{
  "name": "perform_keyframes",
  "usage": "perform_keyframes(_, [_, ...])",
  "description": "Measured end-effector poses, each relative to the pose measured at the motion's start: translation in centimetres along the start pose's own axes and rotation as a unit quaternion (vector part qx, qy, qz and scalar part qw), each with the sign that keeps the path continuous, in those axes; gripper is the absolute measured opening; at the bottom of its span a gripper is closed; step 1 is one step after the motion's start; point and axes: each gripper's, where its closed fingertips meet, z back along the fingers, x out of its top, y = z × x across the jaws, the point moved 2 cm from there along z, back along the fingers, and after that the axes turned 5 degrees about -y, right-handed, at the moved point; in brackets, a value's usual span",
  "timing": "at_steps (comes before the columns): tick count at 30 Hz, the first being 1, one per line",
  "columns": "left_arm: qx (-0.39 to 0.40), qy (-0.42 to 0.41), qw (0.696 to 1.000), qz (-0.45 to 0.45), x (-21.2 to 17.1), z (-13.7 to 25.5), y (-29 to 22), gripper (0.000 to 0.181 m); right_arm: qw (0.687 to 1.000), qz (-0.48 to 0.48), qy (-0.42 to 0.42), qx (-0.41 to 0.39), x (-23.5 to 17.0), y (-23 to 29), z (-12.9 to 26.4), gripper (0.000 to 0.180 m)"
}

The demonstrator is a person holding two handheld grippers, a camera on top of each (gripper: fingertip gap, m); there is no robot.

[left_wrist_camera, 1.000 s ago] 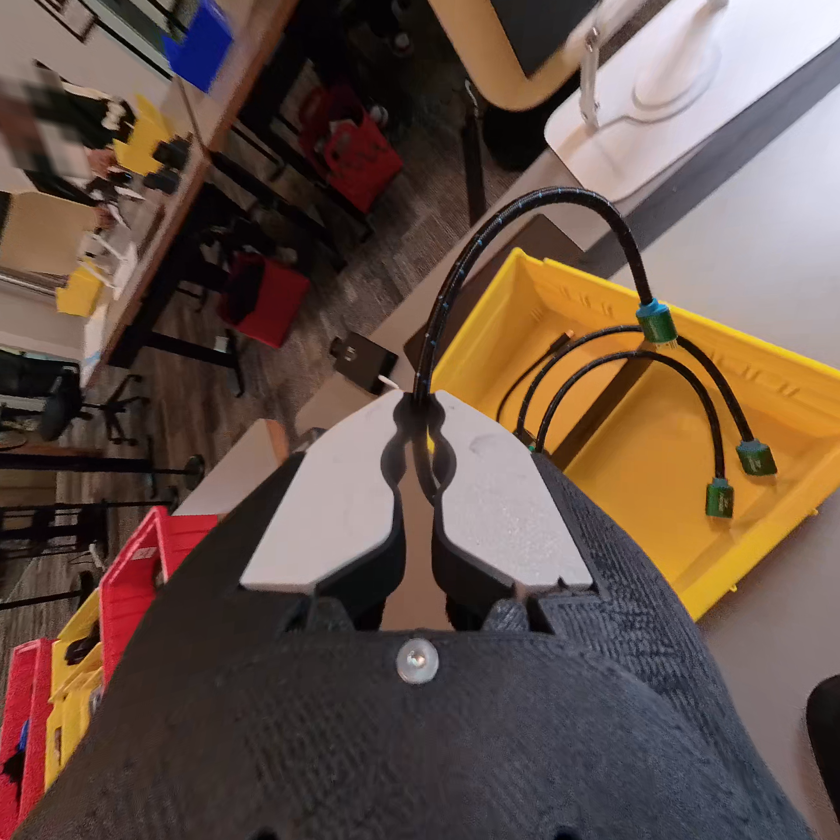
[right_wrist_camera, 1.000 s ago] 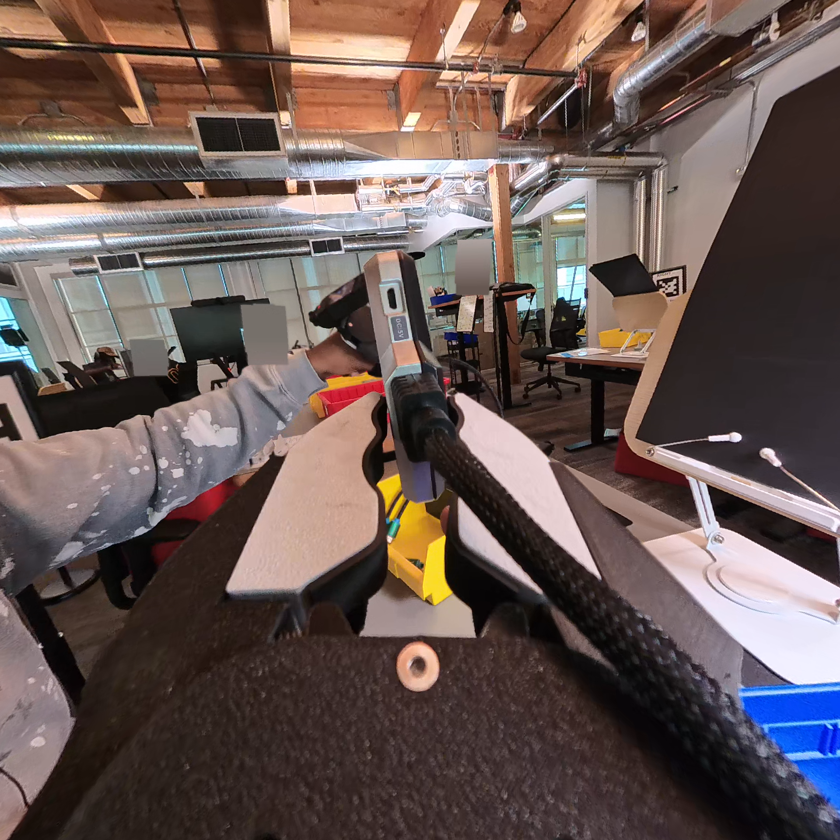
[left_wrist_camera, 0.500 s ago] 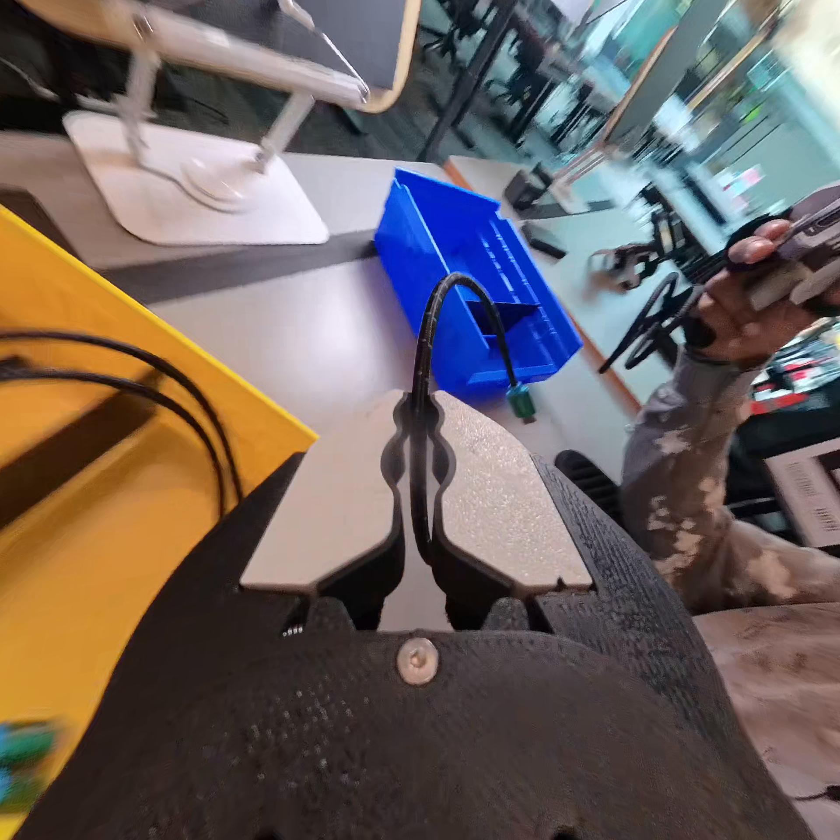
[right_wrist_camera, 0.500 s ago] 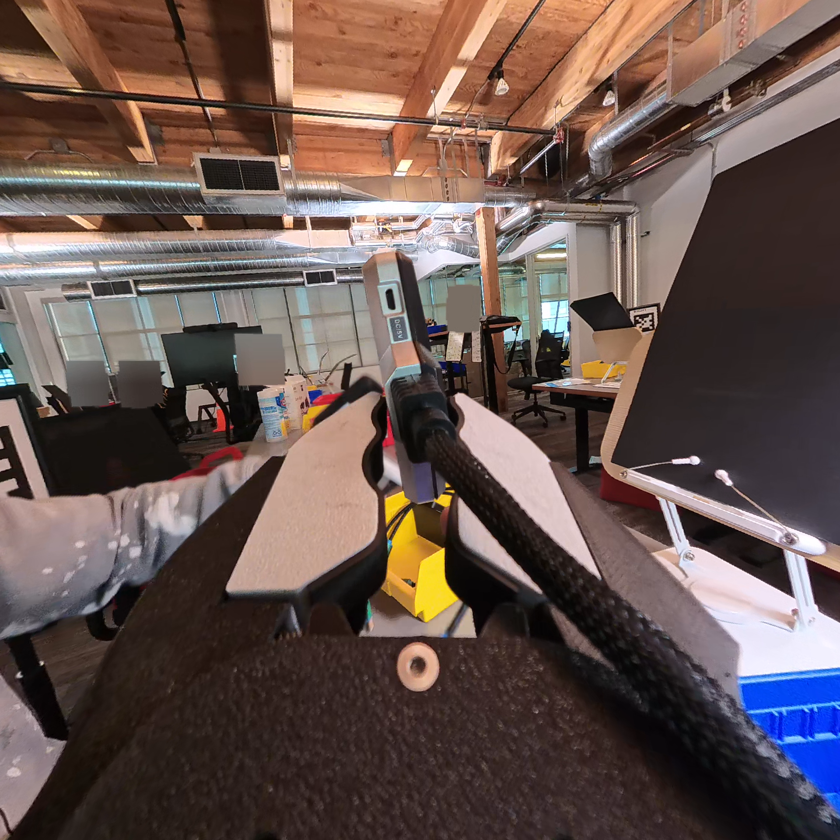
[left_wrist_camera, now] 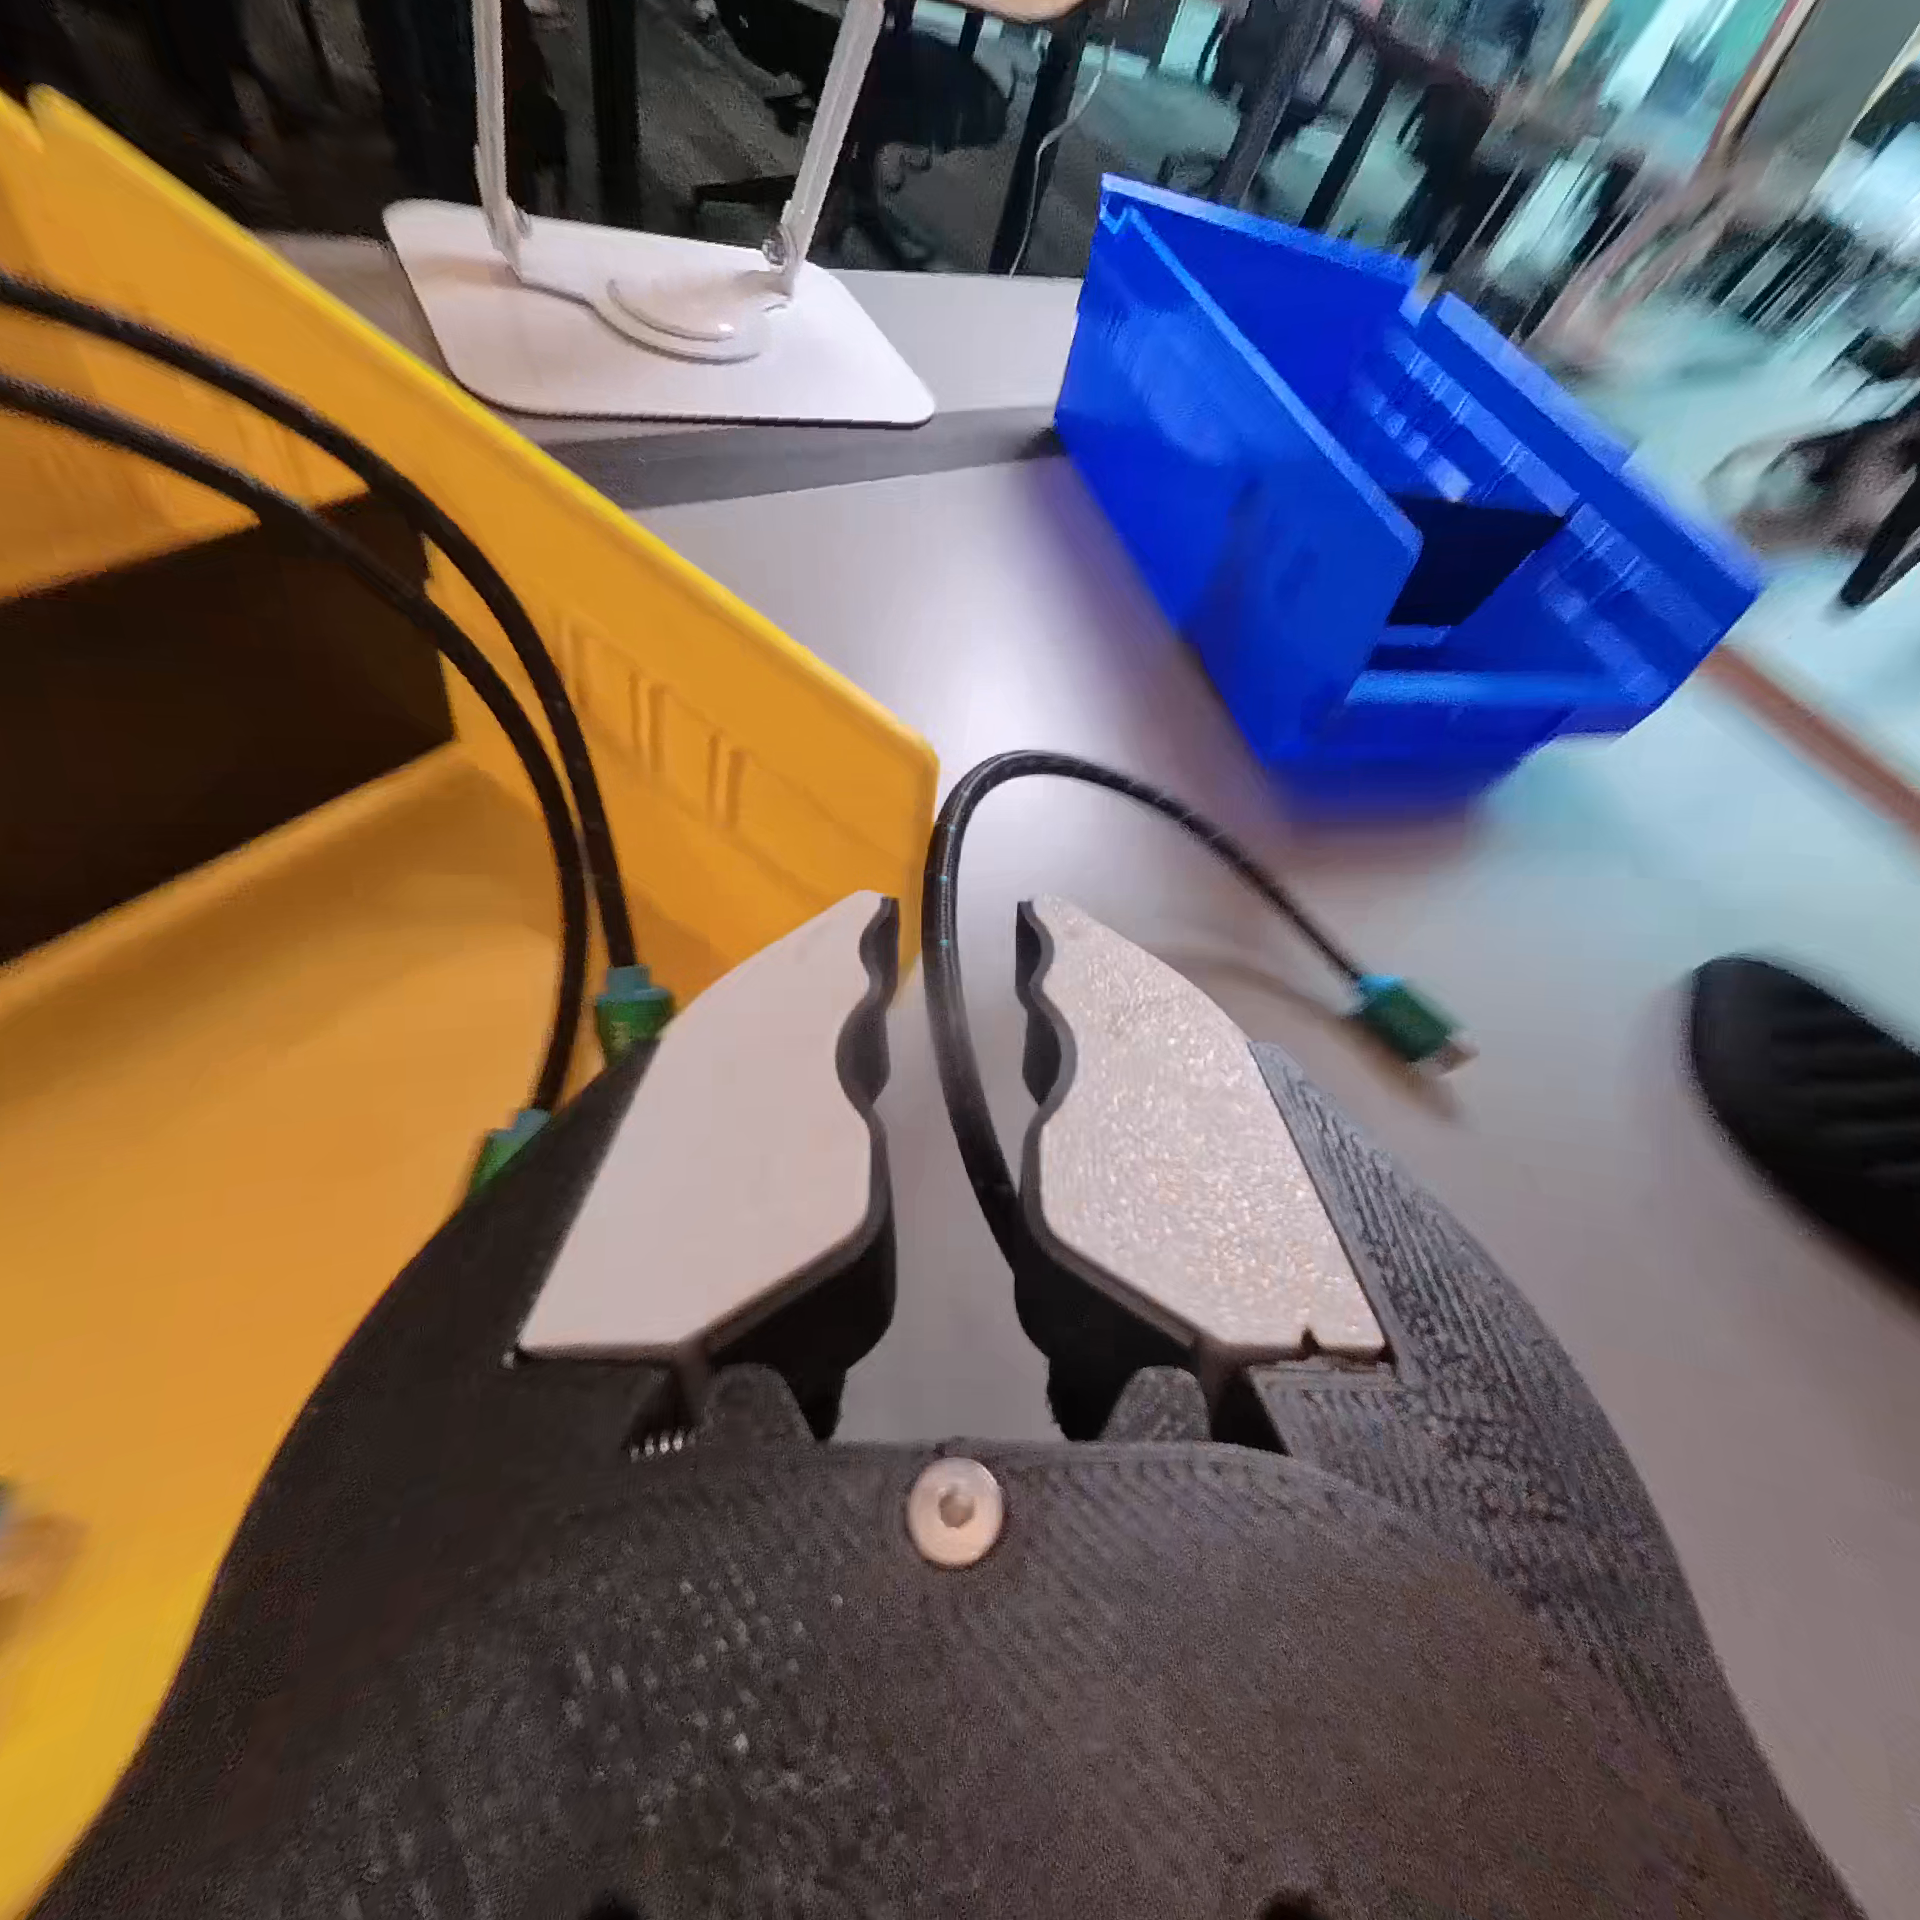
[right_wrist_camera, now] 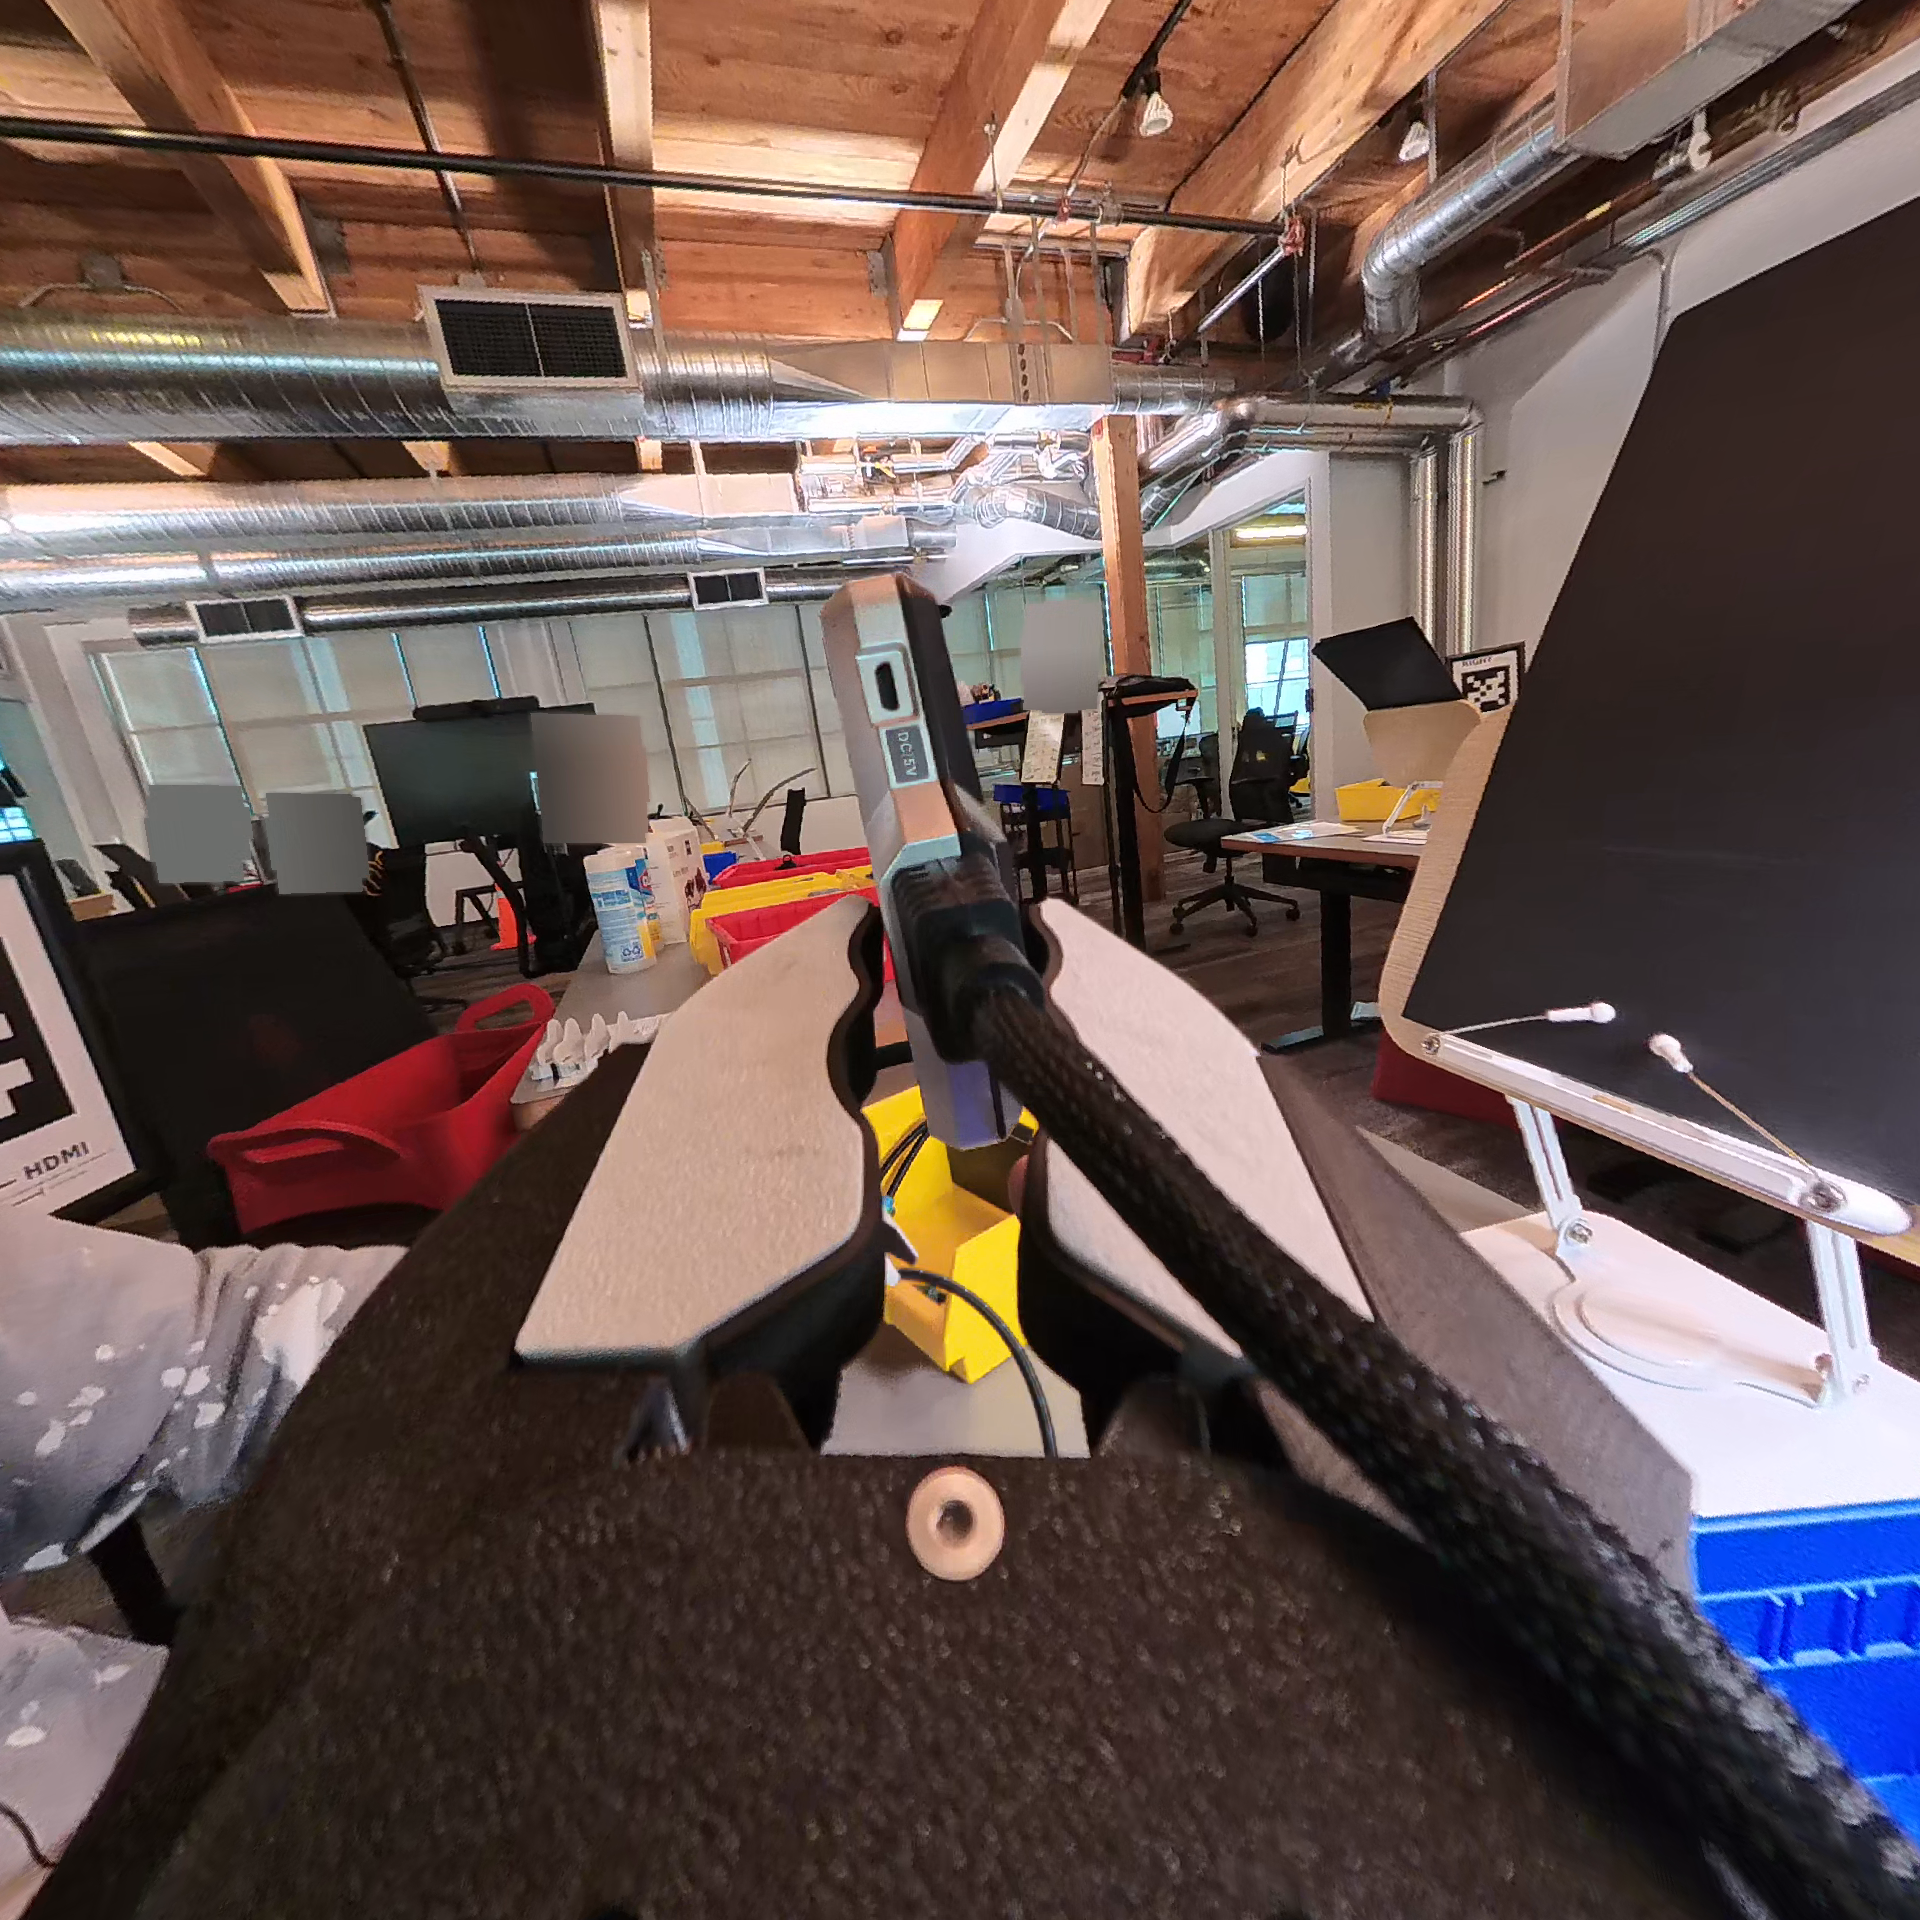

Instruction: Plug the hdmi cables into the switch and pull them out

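**Cable set down, switch held high**

Our left claw (left_wrist_camera: pixel 951 1049) stands with its jaws apart, a narrow gap between them, and the thin black hdmi cable (left_wrist_camera: pixel 961 1039) runs loose through that gap, arching up at 12 o'clock and trailing off toward 3 o'clock. Its green plug (left_wrist_camera: pixel 1403 1020) lies on the grey desk (left_wrist_camera: pixel 1195 665), apart from both bins: the yellow bin (left_wrist_camera: pixel 665 665) at 10 o'clock, where two more green-tipped cables (left_wrist_camera: pixel 520 665) lie, and the blue bin (left_wrist_camera: pixel 1299 499) at 1 o'clock.

Our right claw (right_wrist_camera: pixel 951 997) is clamped on the grey switch (right_wrist_camera: pixel 914 790), which stands upright above the desk with a thick braided cable (right_wrist_camera: pixel 1195 1195) seated in its edge and running back toward 5 o'clock.

We judge that this cable is being released on the desk between the bins, with the two in the yellow bin yet to handle. To do it well, we would widen the left jaws until the cord drops clear, then draw straight back so it does not snag. For the next one we would grip close behind the plug, not on the cord, so it can be squared to the port while the right claw holds the switch steady.
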Motion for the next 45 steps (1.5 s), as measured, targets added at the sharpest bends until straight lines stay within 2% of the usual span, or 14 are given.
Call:
perform_keyframes(3, [0.013,0.039,0.988,-0.148,-0.3,0.9,-1.0,0.028,1.000,0.001,0.002,0.006,-0.1,0.2,-0.1,0.025])
perform_keyframes(6, [-0.076,0.086,0.965,-0.236,-1.6,1.8,-4.0,0.029,1.000,-0.007,0.002,0.011,-0.2,0.2,-0.2,0.025])
perform_keyframes(10, [-0.188,0.183,0.902,-0.342,-5.4,3.4,-6.5,0.036,1.000,-0.017,0.002,0.016,-0.5,0.1,-0.3,0.025])
perform_keyframes(16, [-0.238,0.292,0.808,-0.452,-10.3,4.2,-7.2,0.039,0.999,-0.023,0.014,0.021,-1.3,0.2,-0.9,0.025])
perform_keyframes(20, [-0.233,0.325,0.755,-0.519,-12.1,3.7,-6.4,0.036,0.999,-0.024,0.023,0.024,-1.8,0.3,-1.3,0.025])
perform_keyframes(23, [-0.234,0.305,0.744,-0.547,-12.0,3.2,-6.9,0.024,0.999,-0.025,0.028,0.024,-2.0,0.3,-1.4,0.025])
perform_keyframes(26, [-0.196,0.256,0.729,-0.604,-11.2,2.3,-6.9,0.011,0.999,-0.025,0.027,0.022,-2.0,0.1,-1.2,0.025])
perform_keyframes(28, [-0.163,0.215,0.736,-0.621,-9.5,1.7,-7.2,0.009,0.999,-0.026,0.024,0.021,-1.8,0.0,-1.1,0.025])
perform_keyframes(31, [-0.120,0.136,0.755,-0.630,-5.2,1.6,-8.5,0.007,0.999,-0.027,0.018,0.021,-1.5,0.0,-0.8,0.025])
perform_keyframes(36, [-0.103,0.026,0.821,-0.561,3.6,3.5,-11.2,0.007,0.999,-0.028,0.013,0.029,-1.1,0.3,-0.6,0.025])
perform_keyframes(39, [-0.157,-0.017,0.875,-0.457,8.0,5.1,-13.2,0.007,0.999,-0.026,0.012,0.040,-0.9,0.8,-0.5,0.025])
perform_keyframes(41, [-0.221,-0.023,0.904,-0.364,10.0,5.8,-14.4,0.007,0.998,-0.028,0.012,0.049,-0.9,1.0,-0.4,0.025])
perform_keyframes(43, [-0.269,-0.041,0.921,-0.278,11.8,6.0,-15.0,0.007,0.998,-0.030,0.015,0.060,-1.0,1.3,-0.4,0.024])
perform_keyframes(45, [-0.316,-0.039,0.924,-0.212,12.6,5.6,-15.4,0.007,0.996,-0.032,0.020,0.075,-1.3,1.6,-0.4,0.025])
